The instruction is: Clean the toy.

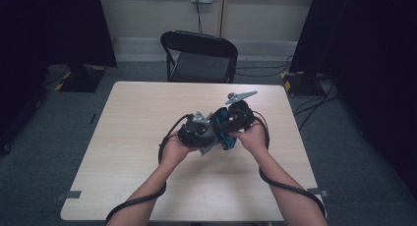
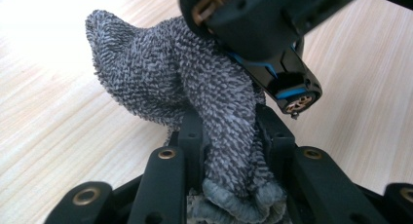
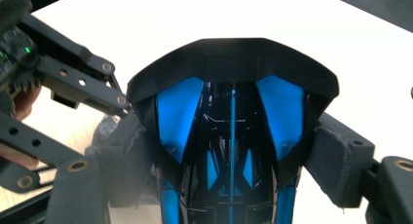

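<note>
**Cloth in one gripper, black-and-blue piece in the other, above mid-table**

Here we see both hands meeting over the middle of the pale wood-grain table (image 1: 137,137), slightly right of centre in the high view. The left gripper (image 1: 196,131) and the right gripper (image 1: 231,120) sit close together there, their bodies nearly touching, with black cables trailing back along the forearms.

In the left gripper view, we find its two black jaws closed on a grey, nubbly terry cloth (image 2: 195,87). The cloth is pinched between the pads (image 2: 191,131) near its hemmed, bunched edge, which lies at the bottom of that view between the jaw arms. The rest of the cloth rises away from the jaws and folds over to the left, above the table surface. Just behind and to the right of it, touching or almost touching the fabric, hangs the end of a glossy black plastic object with bright blue trim (image 2: 272,53), its brass-coloured fittings showing at the tip.

In the right gripper view, we see that same black-and-blue object (image 3: 233,112) standing between the jaws, with the grey padded fingers (image 3: 336,158) pressed against its two sides: the right gripper is clamped on it. The left gripper's linkage (image 3: 73,83) shows at the left of that view, with a bit of the grey cloth beside it.

A black folding chair (image 1: 199,56) stands beyond the table's far edge.
</note>
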`<action>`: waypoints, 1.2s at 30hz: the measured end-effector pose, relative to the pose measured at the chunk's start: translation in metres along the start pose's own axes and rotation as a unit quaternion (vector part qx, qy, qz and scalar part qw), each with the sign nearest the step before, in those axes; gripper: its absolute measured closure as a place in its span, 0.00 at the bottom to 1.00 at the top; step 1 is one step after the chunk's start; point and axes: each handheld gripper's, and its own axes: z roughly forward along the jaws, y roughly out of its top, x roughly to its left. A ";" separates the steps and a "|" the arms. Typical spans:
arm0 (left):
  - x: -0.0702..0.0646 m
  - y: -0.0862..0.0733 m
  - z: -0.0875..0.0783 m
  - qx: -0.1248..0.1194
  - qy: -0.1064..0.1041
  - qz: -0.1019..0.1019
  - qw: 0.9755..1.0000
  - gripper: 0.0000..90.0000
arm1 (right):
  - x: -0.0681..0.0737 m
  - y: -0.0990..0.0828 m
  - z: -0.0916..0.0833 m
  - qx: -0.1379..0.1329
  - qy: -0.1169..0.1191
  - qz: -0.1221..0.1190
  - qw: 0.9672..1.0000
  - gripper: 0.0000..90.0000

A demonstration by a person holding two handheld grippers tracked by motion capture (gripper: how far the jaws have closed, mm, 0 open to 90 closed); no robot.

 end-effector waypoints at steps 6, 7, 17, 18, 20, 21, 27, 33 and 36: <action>-0.007 -0.003 0.006 0.007 -0.002 0.009 1.000 0.76 | -0.001 0.003 -0.001 -0.001 0.001 0.003 1.000 0.28; -0.007 -0.003 0.006 0.008 -0.003 0.008 1.000 0.76 | -0.001 0.003 -0.001 -0.001 0.000 0.003 1.000 0.28; -0.011 -0.008 0.012 0.013 -0.012 0.008 1.000 0.76 | -0.002 0.005 -0.001 -0.005 -0.001 0.007 1.000 0.28; -0.011 -0.008 0.013 0.011 -0.013 0.007 1.000 0.77 | -0.002 0.006 -0.002 -0.005 -0.001 0.006 1.000 0.28; -0.012 -0.009 0.013 0.012 -0.016 0.006 1.000 0.77 | -0.002 0.006 -0.002 -0.005 -0.001 0.007 1.000 0.28; -0.013 -0.009 0.014 0.012 -0.019 0.006 1.000 0.77 | -0.002 0.007 -0.002 -0.005 -0.001 0.006 1.000 0.28; -0.015 -0.013 0.015 0.015 -0.021 0.007 1.000 0.77 | -0.004 0.007 -0.003 -0.008 -0.002 0.010 1.000 0.28; -0.015 -0.015 0.015 0.016 -0.020 0.004 1.000 0.77 | -0.003 0.007 -0.001 -0.008 0.000 0.010 1.000 0.28; -0.015 -0.017 0.015 0.017 -0.022 0.003 1.000 0.77 | -0.002 0.008 0.000 -0.008 0.001 0.009 1.000 0.28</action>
